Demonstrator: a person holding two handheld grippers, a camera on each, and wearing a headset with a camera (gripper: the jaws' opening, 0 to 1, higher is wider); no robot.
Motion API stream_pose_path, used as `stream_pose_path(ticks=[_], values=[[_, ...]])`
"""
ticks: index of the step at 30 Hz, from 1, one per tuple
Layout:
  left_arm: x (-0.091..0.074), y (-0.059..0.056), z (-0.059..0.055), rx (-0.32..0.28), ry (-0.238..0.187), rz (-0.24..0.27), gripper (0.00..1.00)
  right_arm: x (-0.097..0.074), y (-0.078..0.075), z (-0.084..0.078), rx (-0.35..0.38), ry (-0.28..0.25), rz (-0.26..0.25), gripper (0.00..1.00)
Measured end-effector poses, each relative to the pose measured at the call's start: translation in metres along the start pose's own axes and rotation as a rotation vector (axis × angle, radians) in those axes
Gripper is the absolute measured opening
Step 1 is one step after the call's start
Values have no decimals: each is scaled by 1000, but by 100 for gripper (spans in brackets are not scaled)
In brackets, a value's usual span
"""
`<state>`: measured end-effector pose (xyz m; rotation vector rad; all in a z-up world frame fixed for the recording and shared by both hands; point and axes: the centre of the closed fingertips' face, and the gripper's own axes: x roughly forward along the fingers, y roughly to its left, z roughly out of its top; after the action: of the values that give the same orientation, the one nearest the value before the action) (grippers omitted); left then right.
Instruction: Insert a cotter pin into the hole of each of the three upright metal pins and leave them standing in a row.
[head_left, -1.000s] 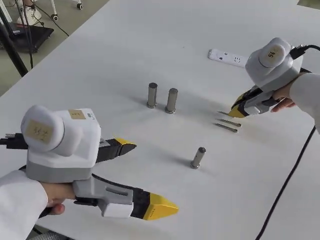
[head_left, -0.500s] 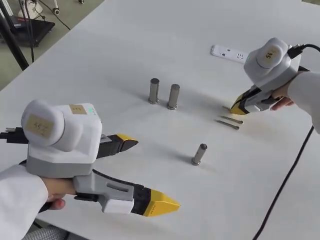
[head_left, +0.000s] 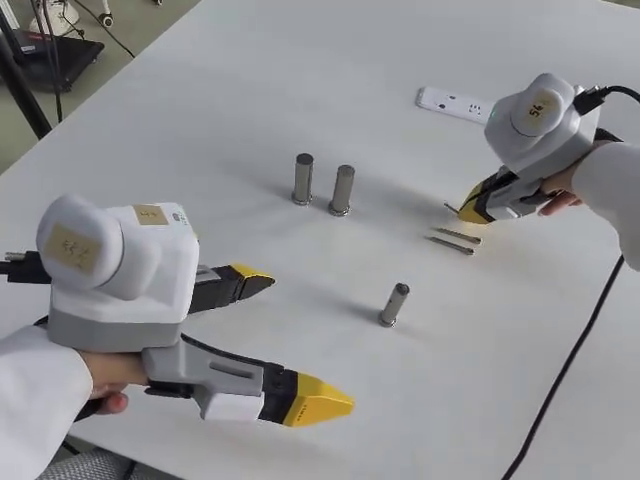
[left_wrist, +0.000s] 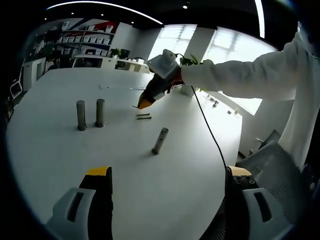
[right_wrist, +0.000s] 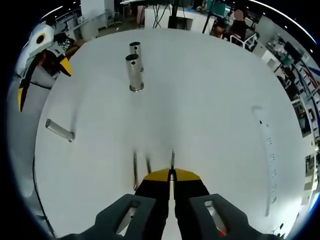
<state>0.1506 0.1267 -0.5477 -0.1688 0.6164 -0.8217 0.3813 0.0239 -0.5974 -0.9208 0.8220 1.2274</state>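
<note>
A white table (head_left: 200, 120). Near left, the left gripper (head_left: 285, 341) has its jaws (yellow-tipped) spread wide, holding nothing. Far right, the right gripper (head_left: 468, 213) has its jaws pinched together on a thin cotter pin (right_wrist: 172, 159) that pokes past the tips. Two more cotter pins (head_left: 458, 235) lie just beside it. Two metal pins (head_left: 303, 180) stand side by side mid-table. A third pin (head_left: 394, 305) sits nearer, apart.

Right tool (head_left: 467, 213) edged up, cotter pin (right_wrist: 172, 159) raised slightly.

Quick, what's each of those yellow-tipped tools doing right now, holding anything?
Left tool: open wide, holding nothing.
Right tool: closed on a thin metal cotter pin.
</note>
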Motion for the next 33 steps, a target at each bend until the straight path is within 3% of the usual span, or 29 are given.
stream_pose_path(ticks=[4, 11, 17, 23, 27, 33], values=[[0, -2, 2, 8, -4, -3, 90, -9, 2, 5, -35, -25, -15, 0], [-1, -8, 9, 16, -24, -7, 88, -38, 18, 6, -56, -53, -57, 0], [-2, -12, 18, -25, -59, -21, 83, -60, 40, -1, -91, -71, -89, 0], [1, -18, 31, -6, -74, -44, 81, -80, 69, -12, -114, -64, -126, 0], [7, -18, 37, 28, -76, -46, 77, -93, 88, -12, -114, -89, -139, 0], [17, -20, 44, 38, -65, -75, 68, -107, 101, -9, -105, -121, -170, 0]])
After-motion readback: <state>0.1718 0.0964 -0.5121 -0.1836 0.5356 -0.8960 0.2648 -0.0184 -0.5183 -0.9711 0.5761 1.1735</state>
